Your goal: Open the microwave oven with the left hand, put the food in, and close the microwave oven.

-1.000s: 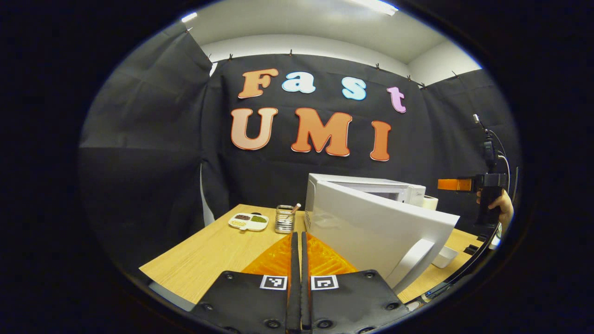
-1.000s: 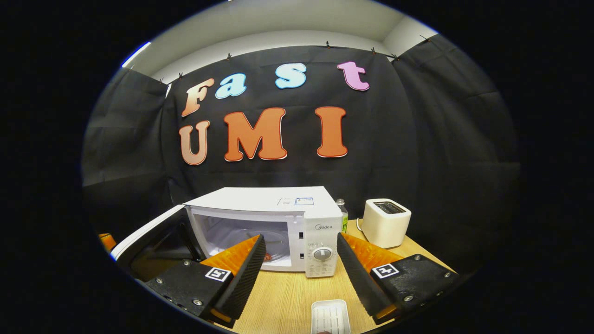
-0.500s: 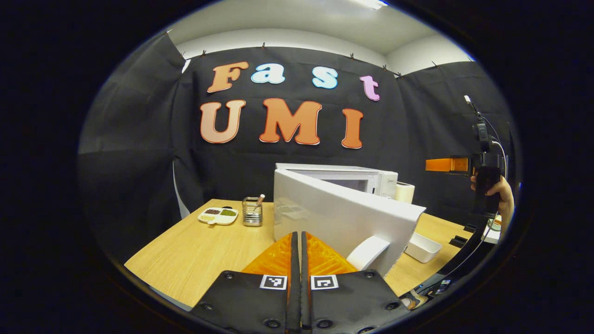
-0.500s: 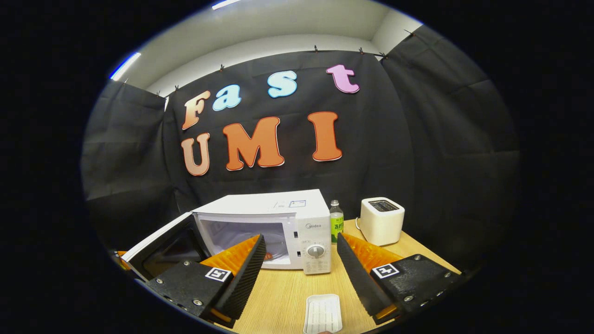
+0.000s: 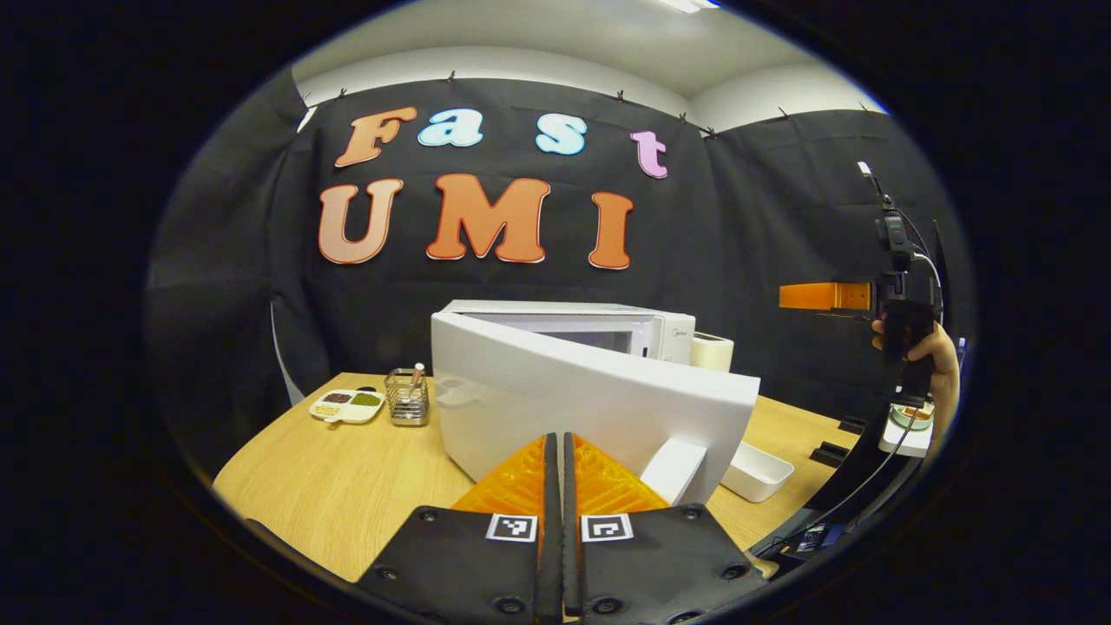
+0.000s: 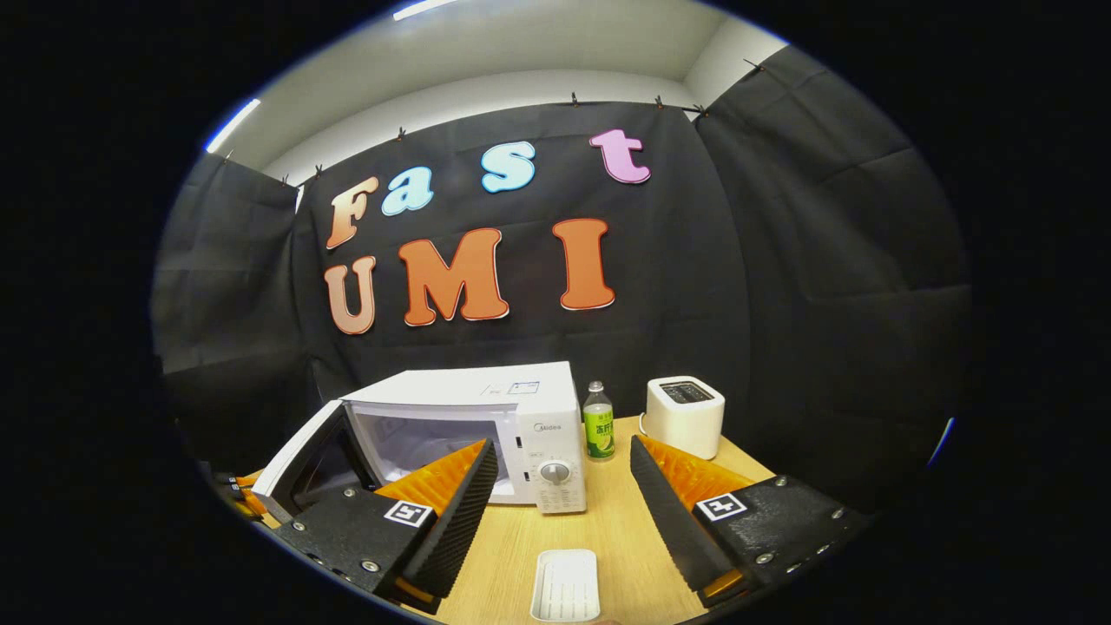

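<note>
White microwave [image 6: 486, 425] sits on the table [image 6: 608, 538], door [image 5: 590, 408] ajar, left gripper [image 5: 556, 486] pressed together just before the door's outer face, while the right gripper [image 6: 560, 495], fingers spread empty, sees the cavity, a bottle [image 6: 597, 423] and toaster [image 6: 684, 415] beside it, and a tray [image 6: 566, 586] in front.

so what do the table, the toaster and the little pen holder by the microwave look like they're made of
Table: pale wood or wood-look laminate, matte, with fine straight grain.
Toaster: probably cream plastic, smooth and softly matte, with rounded corners.
Pen holder: seemingly metal wire mesh, see-through and glinting.
</note>
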